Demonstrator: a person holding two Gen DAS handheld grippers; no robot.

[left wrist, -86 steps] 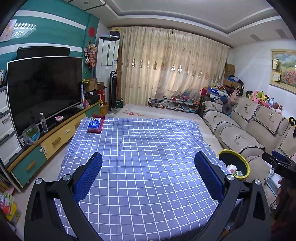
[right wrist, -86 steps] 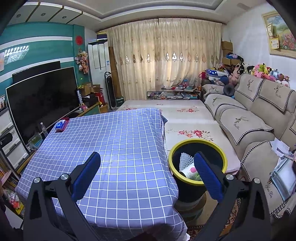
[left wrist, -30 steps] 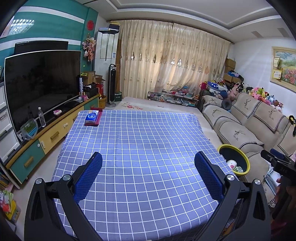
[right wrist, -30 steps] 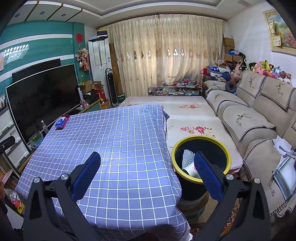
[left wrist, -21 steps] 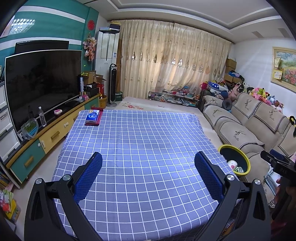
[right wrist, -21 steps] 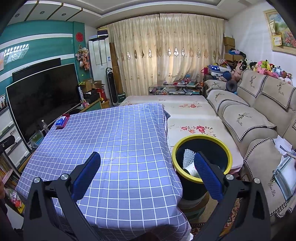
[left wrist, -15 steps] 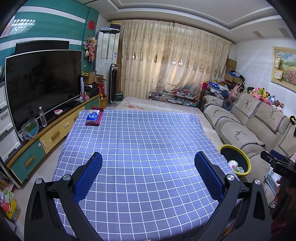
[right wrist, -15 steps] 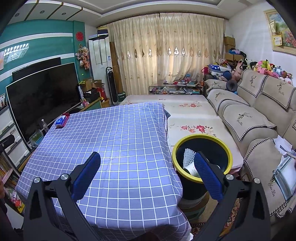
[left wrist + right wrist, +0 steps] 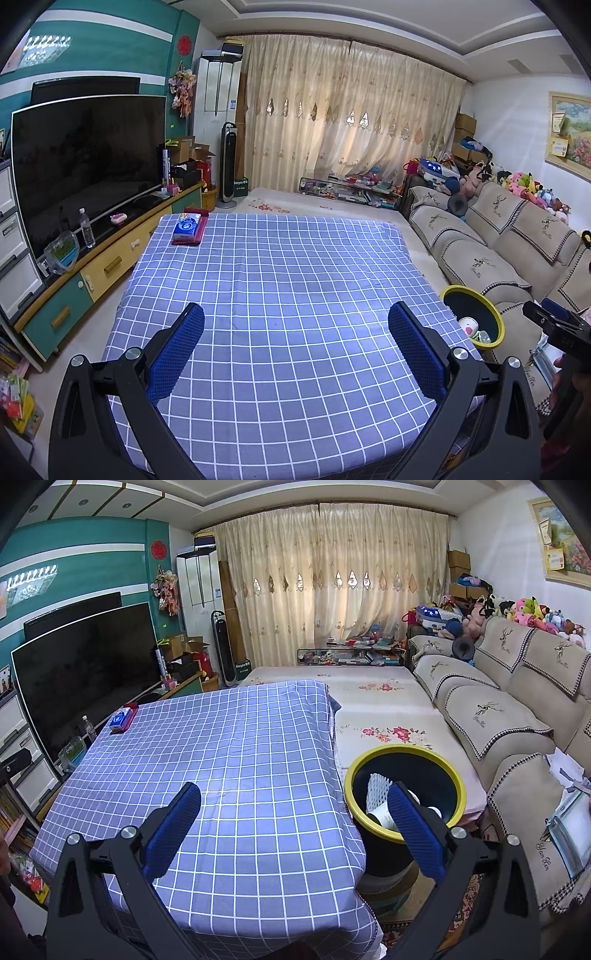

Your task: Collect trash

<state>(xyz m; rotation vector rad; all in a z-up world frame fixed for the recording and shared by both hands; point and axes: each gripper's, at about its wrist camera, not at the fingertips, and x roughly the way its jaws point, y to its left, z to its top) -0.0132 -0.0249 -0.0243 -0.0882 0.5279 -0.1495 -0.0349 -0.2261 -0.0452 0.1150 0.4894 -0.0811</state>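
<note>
Ahead of both sets of jaws: the checked tabletop (image 9: 280, 295), bare of loose trash as far as either view shows. Left gripper (image 9: 295, 343) jaws wide, nothing between them. Right gripper (image 9: 295, 823) likewise wide and empty, hanging over the tabletop's near corner.

Trash bin (image 9: 404, 794), black with yellow rim, stands on the floor just right of the right jaws, partly behind the right pad; well right of the left jaws in the left view.

Step in hand, by my reading: a last check that nothing is left to collect. To do it well, sweep the far corner and the edges before calling it done. The tissue pack (image 9: 187, 228) on its red holder (image 9: 190, 238), far ahead and left of the left jaws, looks like a household item rather than trash (leave it).

Count:
- bin: one
- pieces seen in the bin: a white foam net (image 9: 377, 789), a pale cup or carton (image 9: 469, 326), perhaps one or two more, hidden
- tissue pack: one
- loose trash on the tabletop: none visible
</note>
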